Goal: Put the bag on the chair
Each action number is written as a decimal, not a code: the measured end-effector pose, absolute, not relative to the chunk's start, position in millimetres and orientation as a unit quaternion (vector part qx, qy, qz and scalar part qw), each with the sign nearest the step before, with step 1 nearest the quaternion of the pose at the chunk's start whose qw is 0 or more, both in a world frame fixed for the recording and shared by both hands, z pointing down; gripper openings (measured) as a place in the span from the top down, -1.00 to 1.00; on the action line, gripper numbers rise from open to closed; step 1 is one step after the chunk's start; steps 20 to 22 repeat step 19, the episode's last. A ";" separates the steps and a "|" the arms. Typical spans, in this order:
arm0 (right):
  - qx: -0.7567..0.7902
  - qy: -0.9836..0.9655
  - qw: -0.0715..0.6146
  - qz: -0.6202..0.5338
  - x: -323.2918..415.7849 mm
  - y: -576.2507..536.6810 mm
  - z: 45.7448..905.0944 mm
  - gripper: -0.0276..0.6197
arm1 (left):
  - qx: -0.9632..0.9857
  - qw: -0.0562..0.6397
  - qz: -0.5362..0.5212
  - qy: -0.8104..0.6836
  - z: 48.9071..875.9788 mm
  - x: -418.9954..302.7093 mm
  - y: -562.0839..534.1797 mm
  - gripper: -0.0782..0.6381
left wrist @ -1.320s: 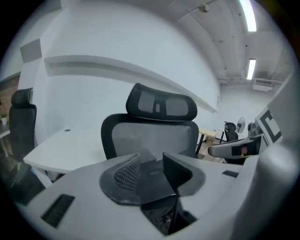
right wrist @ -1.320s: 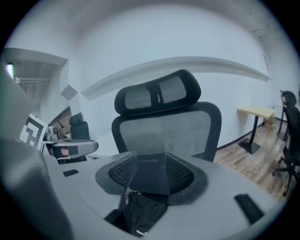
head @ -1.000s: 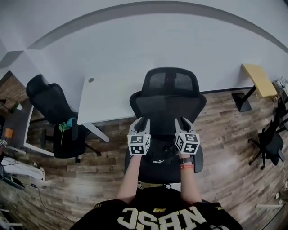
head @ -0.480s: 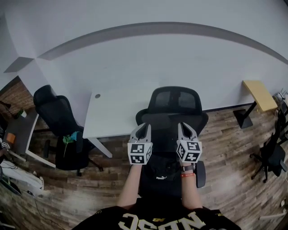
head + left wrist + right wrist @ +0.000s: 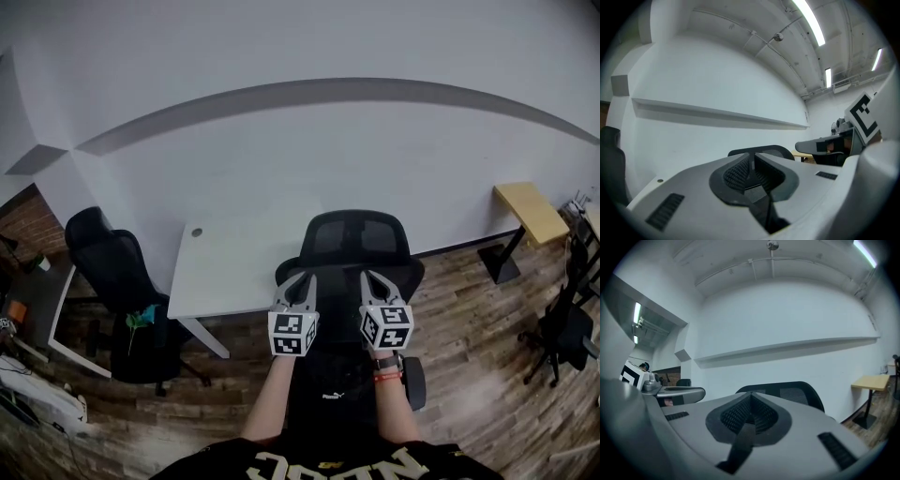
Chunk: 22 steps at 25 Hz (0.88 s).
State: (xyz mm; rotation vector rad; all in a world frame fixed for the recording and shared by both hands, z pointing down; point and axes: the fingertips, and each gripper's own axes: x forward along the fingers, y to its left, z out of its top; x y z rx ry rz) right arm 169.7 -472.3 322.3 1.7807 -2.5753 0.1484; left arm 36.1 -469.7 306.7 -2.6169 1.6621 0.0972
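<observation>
A black bag (image 5: 335,377) with a small white logo hangs between the person's forearms, in front of the black mesh office chair (image 5: 356,236). My left gripper (image 5: 301,283) is shut on a black strap (image 5: 758,202) that runs down out of its jaws. My right gripper (image 5: 371,280) is shut on a second black strap (image 5: 740,440). Both grippers sit side by side at the height of the chair's backrest. In the left gripper view (image 5: 752,165) and the right gripper view (image 5: 750,405), the chair's top edge (image 5: 799,391) shows just beyond the jaws. The bag's lower part is hidden by the person's body.
A white desk (image 5: 234,272) stands just left of the chair, against the white wall. Another black chair (image 5: 117,277) is at the far left, and a small wooden table (image 5: 532,210) and a dark chair (image 5: 562,323) at the right. The floor is wood planks.
Both grippers have risen away from the bag, which now hangs lower beneath them. The head view has tilted up, showing more wall.
</observation>
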 end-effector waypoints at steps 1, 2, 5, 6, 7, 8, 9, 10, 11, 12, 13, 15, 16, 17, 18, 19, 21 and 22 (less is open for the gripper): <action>0.568 -0.821 0.004 0.048 171.8 -474.2 320.7 0.89 | -0.844 0.023 0.033 0.535 303.4 37.6 -471.0 0.65; 0.570 -0.820 0.005 0.047 174.4 -475.4 318.8 0.89 | -0.844 0.024 0.036 0.535 301.0 39.2 -471.7 0.65; 0.577 -0.816 0.007 0.038 183.7 -476.3 313.9 0.89 | -0.844 0.024 0.042 0.534 299.4 43.8 -473.7 0.65; 0.579 -0.815 0.007 0.036 186.8 -476.1 313.3 0.89 | -0.844 0.024 0.042 0.534 300.0 45.6 -474.4 0.65; 0.580 -0.814 0.007 0.036 190.0 -476.2 313.4 0.89 | -0.845 0.023 0.041 0.533 300.4 47.5 -475.3 0.65; 0.581 -0.813 0.008 0.036 193.1 -476.6 313.9 0.89 | -0.845 0.024 0.041 0.533 300.5 49.7 -476.3 0.65; 0.582 -0.812 0.008 0.037 196.0 -477.4 314.8 0.89 | -0.845 0.024 0.041 0.532 300.5 51.7 -477.3 0.65; 0.582 -0.812 0.008 0.038 198.7 -478.1 315.7 0.89 | -0.845 0.023 0.041 0.532 300.6 53.5 -478.0 0.65; 0.582 -0.812 0.008 0.040 201.1 -478.4 316.8 0.89 | -0.845 0.022 0.041 0.533 301.2 55.0 -478.0 0.65; 0.582 -0.812 0.008 0.041 203.2 -478.2 317.9 0.89 | -0.845 0.020 0.039 0.534 302.7 56.4 -477.4 0.65; 0.580 -0.813 0.008 0.041 205.0 -478.3 319.1 0.89 | -0.844 0.018 0.038 0.534 305.1 58.0 -477.3 0.65; 0.577 -0.816 0.006 0.040 208.8 -483.7 320.7 0.89 | -0.847 0.016 0.034 0.530 311.5 62.8 -481.9 0.65; 0.576 -0.817 0.003 0.041 211.0 -488.8 321.6 0.89 | -0.849 0.016 0.033 0.527 315.9 65.7 -486.2 0.65; 0.574 -0.817 -0.001 0.042 213.2 -494.6 323.2 0.89 | -0.851 0.016 0.030 0.524 321.6 68.5 -490.7 0.65; 0.573 -0.818 -0.004 0.045 215.4 -500.4 325.7 0.89 | -0.853 0.015 0.027 0.521 328.6 71.1 -495.1 0.65; 0.572 -0.819 -0.007 0.048 217.6 -506.2 328.6 0.89 | -0.854 0.014 0.023 0.519 336.2 73.5 -499.5 0.65; 0.572 -0.819 -0.007 0.048 217.6 -506.2 328.6 0.89 | -0.854 0.014 0.023 0.519 336.2 73.5 -499.5 0.65; 0.572 -0.819 -0.007 0.048 217.6 -506.2 328.6 0.89 | -0.854 0.014 0.023 0.519 336.2 73.5 -499.5 0.65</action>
